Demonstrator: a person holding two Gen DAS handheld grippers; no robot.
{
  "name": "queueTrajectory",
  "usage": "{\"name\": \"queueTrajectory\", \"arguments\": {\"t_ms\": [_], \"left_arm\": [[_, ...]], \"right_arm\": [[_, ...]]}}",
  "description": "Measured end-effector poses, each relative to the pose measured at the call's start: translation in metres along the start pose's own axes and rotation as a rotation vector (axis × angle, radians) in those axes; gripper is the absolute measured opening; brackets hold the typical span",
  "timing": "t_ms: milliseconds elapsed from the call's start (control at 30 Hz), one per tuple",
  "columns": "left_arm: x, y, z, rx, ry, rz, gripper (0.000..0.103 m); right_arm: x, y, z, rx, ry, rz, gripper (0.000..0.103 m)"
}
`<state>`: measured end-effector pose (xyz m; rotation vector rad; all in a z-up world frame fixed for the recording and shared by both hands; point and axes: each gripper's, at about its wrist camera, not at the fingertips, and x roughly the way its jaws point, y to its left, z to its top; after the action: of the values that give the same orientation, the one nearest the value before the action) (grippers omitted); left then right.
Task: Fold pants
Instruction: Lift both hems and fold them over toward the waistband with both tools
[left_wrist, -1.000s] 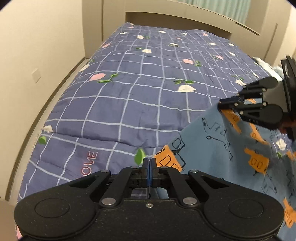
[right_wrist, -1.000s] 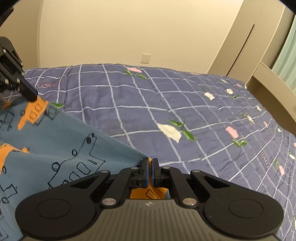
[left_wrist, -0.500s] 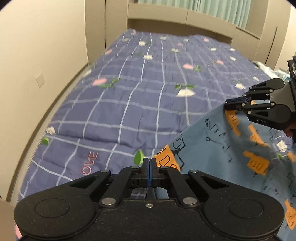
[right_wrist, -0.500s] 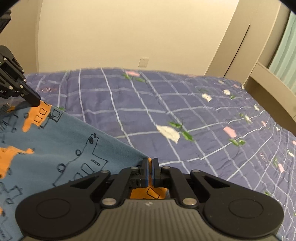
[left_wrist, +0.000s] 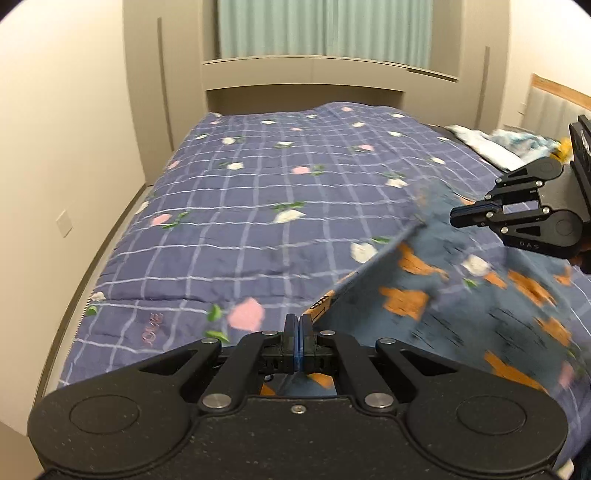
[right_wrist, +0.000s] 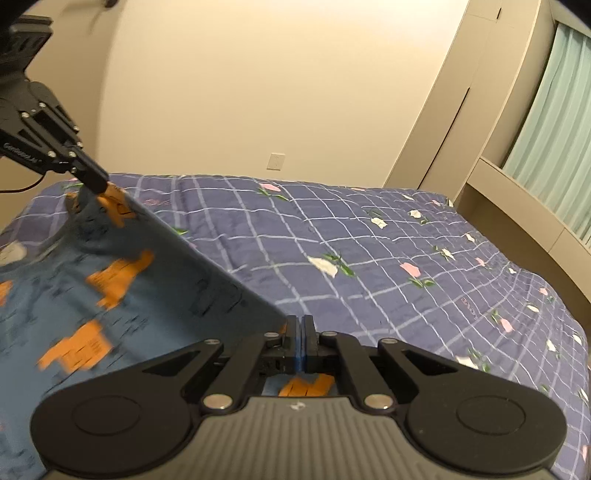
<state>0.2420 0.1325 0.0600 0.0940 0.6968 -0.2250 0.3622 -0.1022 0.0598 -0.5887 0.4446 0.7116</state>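
The quilt (left_wrist: 266, 206) lies flat and bare from the near edge to the headboard (left_wrist: 306, 79), so a gripper could pass freely over most of it. The wall (left_wrist: 55, 147) hems the bed on the left of the left wrist view. Raised between the two clamped grippers, the pants (left_wrist: 461, 295) hang as a taut sheet across the near right (blurred there). A pile of bedding (left_wrist: 491, 146) crowds the far right corner.
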Motion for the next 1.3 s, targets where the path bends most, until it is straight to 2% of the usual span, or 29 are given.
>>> {"name": "queueTrajectory", "arguments": {"t_ms": [167,267,400,467,667,833,900,933,967,1000,1067,1300], "left_arm": [[-0.016,-0.035,-0.026,0.059,0.020,-0.036,0.000],[-0.013,-0.045,-0.038,0.068,0.036,-0.041,0.000],[-0.012,-0.054,-0.046,0.094,0.035,-0.040,0.000],[-0.012,-0.055,-0.048,0.102,0.033,-0.040,0.000],[-0.010,-0.050,-0.046,0.094,0.039,-0.039,0.000],[-0.007,-0.047,-0.046,0.094,0.050,-0.032,0.000],[-0.006,-0.048,-0.046,0.093,0.052,-0.030,0.000],[-0.006,-0.048,-0.046,0.094,0.053,-0.030,0.000],[-0.006,-0.049,-0.045,0.095,0.053,-0.028,0.000],[-0.005,-0.050,-0.045,0.095,0.053,-0.028,0.000],[-0.006,-0.050,-0.046,0.098,0.051,-0.027,0.000],[-0.019,-0.055,-0.047,0.113,0.030,-0.023,0.000]], "right_arm": [[-0.050,0.026,-0.023,-0.027,-0.011,-0.007,0.000],[-0.056,0.037,-0.032,-0.039,0.013,-0.005,0.001],[-0.049,0.043,-0.035,-0.075,0.020,-0.019,0.019],[-0.044,0.045,-0.036,-0.116,0.027,-0.019,0.034],[-0.019,0.058,-0.045,-0.241,0.057,-0.038,0.036],[0.003,0.060,-0.044,-0.269,0.042,-0.056,0.039],[0.015,0.060,-0.043,-0.279,0.049,-0.061,0.038],[0.019,0.059,-0.042,-0.278,0.050,-0.061,0.034],[0.022,0.058,-0.042,-0.272,0.050,-0.061,0.015],[0.024,0.057,-0.041,-0.266,0.055,-0.060,0.007],[0.025,0.056,-0.041,-0.257,0.059,-0.050,0.002],[-0.001,0.060,-0.048,-0.262,0.061,-0.064,0.000]]}}
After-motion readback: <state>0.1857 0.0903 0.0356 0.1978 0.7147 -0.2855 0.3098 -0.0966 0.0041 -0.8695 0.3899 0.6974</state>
